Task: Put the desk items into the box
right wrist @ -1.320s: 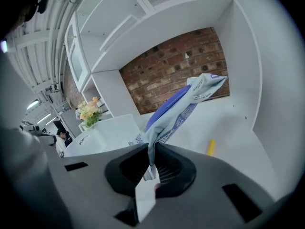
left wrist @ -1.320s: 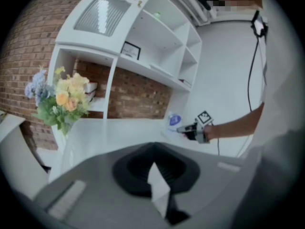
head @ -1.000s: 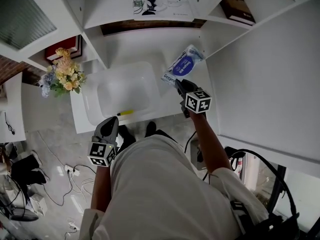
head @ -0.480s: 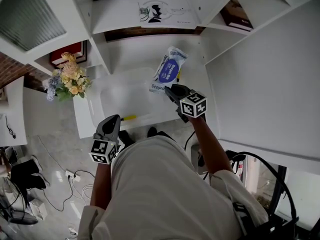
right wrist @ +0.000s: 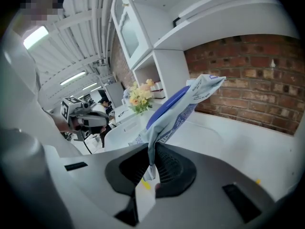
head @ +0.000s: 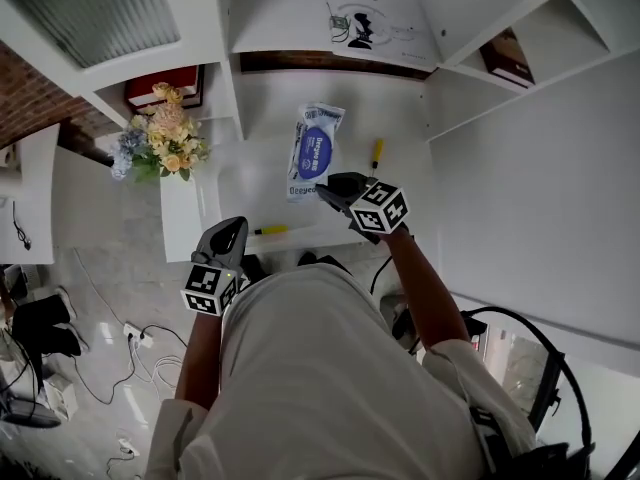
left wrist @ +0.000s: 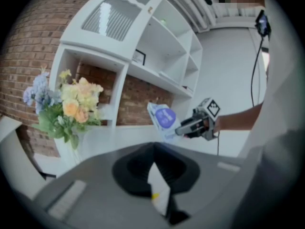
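A blue and white wipes pack [head: 312, 153] hangs over the translucent white box [head: 214, 200] on the desk, tilted up from its near corner. My right gripper [head: 328, 190] is shut on that corner; the right gripper view shows the pack [right wrist: 176, 106] rising from between the jaws [right wrist: 151, 163]. A yellow pen [head: 270, 230] lies at the box's near edge. My left gripper [head: 229, 236] is held low in front of the desk, shut with nothing in it. From the left gripper view [left wrist: 153, 168] I see the pack [left wrist: 164, 118] and the right gripper [left wrist: 180, 129] beyond.
A vase of flowers [head: 165, 143] stands at the desk's left end. A yellow-handled tool [head: 377, 153] lies on the desk right of the box. White shelves with books [head: 505, 53] and a brick wall close the back. Cables [head: 135, 343] lie on the floor.
The right gripper has carried the wipes pack leftward, from over the desk's right side to over the box. The left gripper has stayed where it was.
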The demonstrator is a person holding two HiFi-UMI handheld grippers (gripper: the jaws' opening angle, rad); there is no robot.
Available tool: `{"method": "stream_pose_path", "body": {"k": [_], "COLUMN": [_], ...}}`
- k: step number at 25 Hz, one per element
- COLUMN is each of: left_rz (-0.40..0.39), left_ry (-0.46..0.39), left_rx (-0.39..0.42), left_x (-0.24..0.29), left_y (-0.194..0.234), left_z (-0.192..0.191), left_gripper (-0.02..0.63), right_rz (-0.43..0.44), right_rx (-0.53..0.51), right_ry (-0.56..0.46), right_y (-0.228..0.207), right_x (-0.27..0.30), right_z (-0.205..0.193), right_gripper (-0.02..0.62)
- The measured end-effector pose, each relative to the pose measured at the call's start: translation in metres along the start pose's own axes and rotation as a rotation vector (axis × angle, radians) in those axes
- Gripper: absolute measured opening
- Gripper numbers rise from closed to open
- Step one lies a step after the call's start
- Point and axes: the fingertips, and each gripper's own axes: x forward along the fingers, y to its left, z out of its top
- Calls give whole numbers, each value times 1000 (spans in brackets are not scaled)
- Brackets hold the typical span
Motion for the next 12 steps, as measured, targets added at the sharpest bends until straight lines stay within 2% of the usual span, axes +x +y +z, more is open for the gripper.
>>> {"method": "stream_pose_path", "body": {"k": [6,12], "left_rz": [37,68], "left_ry": [-3,-11], "left_rx": [-20,-42], "left_x": [-14,-26], "left_y": [24,39], "left_z": [-4,-4], "left_gripper": [3,3], "right_rz": [145,236], "right_rx": [-74,-129], "right_ry": [141,243], "right_y": [27,43], "right_x": [39,69], "right_z": [-3,-10], "right_gripper": [23,23]}}
